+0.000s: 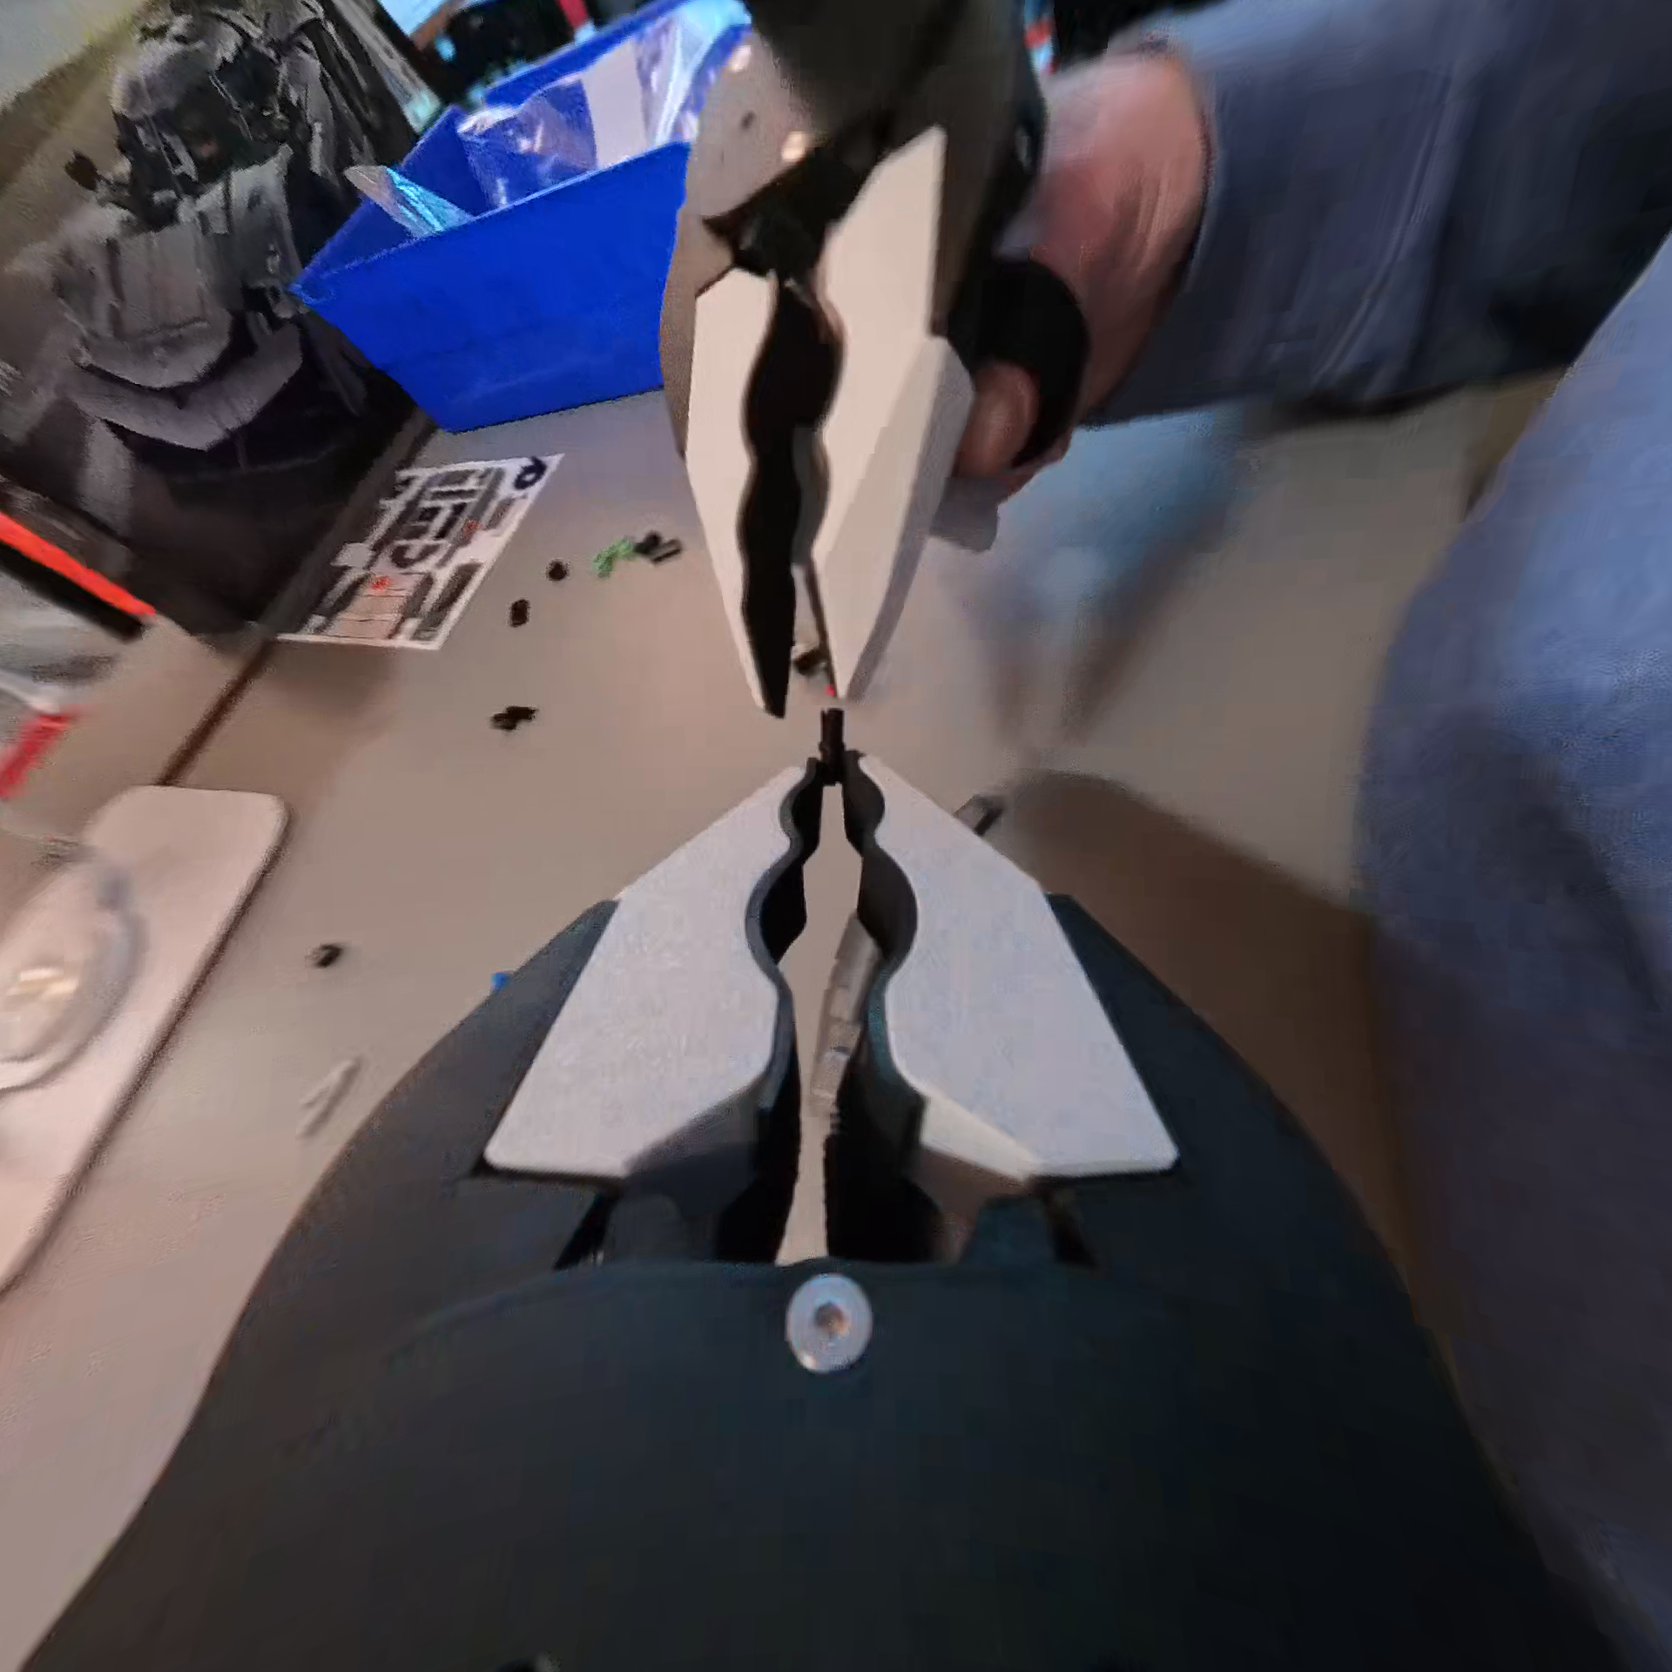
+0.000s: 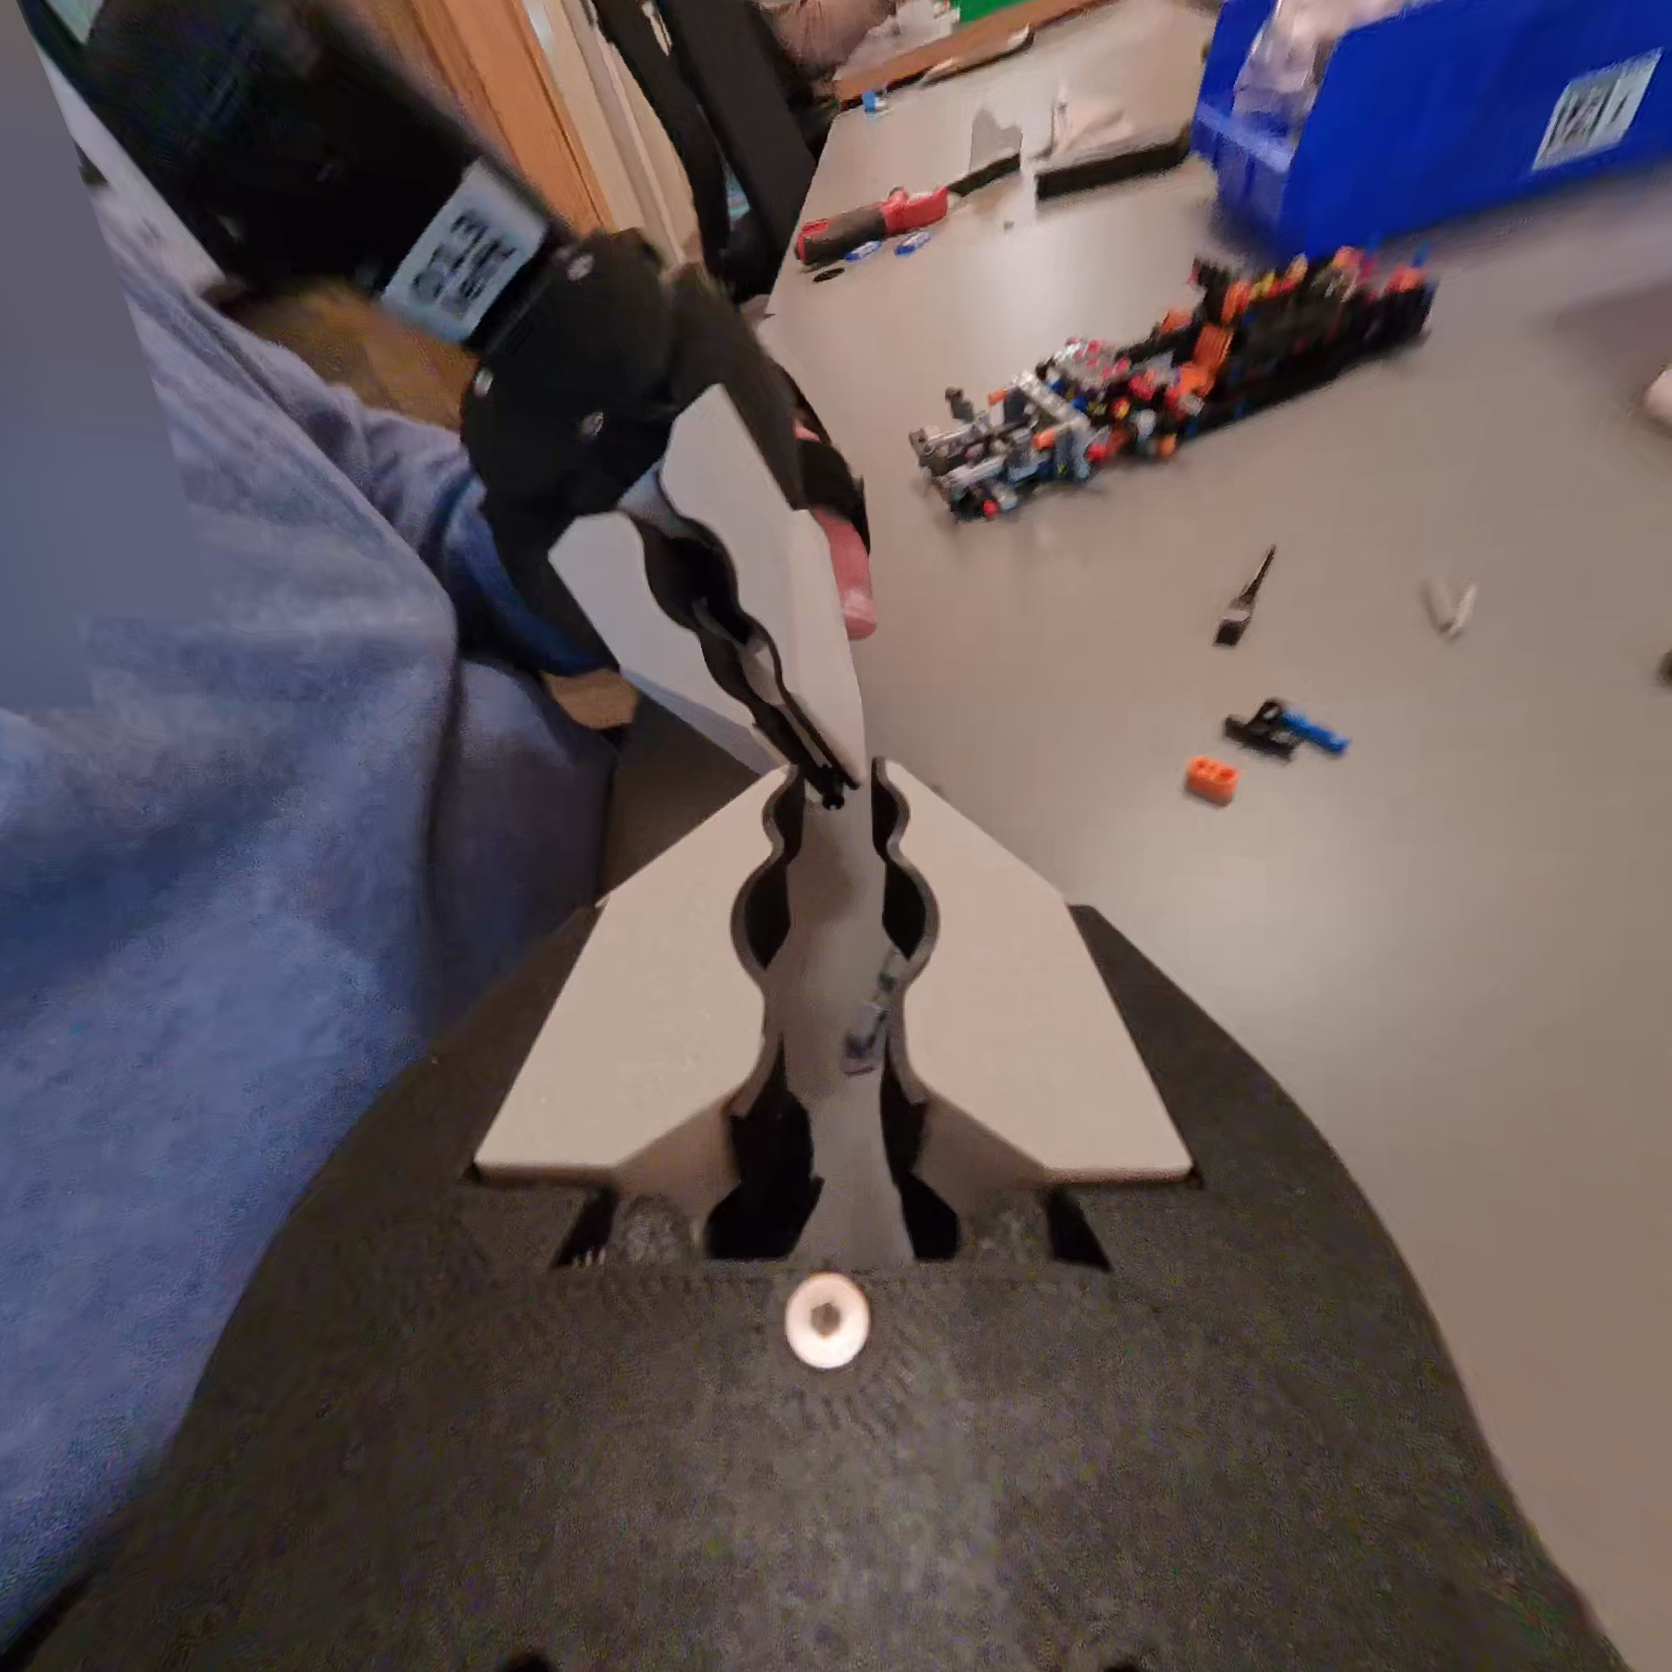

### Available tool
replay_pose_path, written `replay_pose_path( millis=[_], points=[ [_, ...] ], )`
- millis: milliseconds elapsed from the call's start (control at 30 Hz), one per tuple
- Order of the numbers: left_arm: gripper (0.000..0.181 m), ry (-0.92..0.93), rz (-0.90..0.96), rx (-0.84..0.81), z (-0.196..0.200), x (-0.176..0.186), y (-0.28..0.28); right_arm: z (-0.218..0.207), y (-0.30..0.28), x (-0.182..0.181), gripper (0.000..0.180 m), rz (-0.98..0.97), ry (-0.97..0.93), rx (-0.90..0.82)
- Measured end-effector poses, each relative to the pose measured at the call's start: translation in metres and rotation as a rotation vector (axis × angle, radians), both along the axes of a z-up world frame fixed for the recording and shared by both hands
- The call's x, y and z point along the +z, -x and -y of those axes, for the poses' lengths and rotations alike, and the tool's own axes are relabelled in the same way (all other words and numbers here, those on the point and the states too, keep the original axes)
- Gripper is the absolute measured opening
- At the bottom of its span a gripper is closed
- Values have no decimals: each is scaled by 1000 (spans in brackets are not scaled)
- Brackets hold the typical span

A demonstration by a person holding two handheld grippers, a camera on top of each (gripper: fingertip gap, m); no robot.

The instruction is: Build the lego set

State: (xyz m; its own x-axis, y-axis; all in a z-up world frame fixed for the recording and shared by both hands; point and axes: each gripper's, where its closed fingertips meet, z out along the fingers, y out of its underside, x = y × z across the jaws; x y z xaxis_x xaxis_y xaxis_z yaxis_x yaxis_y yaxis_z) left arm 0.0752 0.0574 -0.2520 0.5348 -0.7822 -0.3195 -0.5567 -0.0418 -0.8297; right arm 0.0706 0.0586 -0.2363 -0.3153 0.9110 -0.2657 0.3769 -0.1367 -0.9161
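A small black lego pin (image 1: pixel 831 735) is pinched in the left gripper (image 1: pixel 832 769); at 12 o'clock, the right gripper (image 1: pixel 801 701) seems parted, fingers empty.

two grippers (image 1: pixel 831 774) (image 2: pixel 837 783) met; two blue bins (image 1: pixel 507 299) sat beyond, one partly built model (image 2: pixel 1176 389) right of them.
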Motion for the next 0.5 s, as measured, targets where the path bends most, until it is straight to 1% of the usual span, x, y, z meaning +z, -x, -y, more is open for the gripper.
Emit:
replay_pose_path(
  millis=[100,200,333,400,500],
  points=[
    [2,100,151,-57,4,8,-4,4,-3,3,12,-45,-193,18],
    [2,175,237,-105,8,13,-7,9,-4,3,10,-57,-341,56],
    [2,268,285,-163,15,11,-11,17,-5,6,6,-77,-446,110],
    [2,289,313,-175,16,12,-11,21,-6,8,0,-95,-478,138],
    [2,319,335,-198,17,13,-10,24,-6,7,0,-92,-512,170]
  ],
)
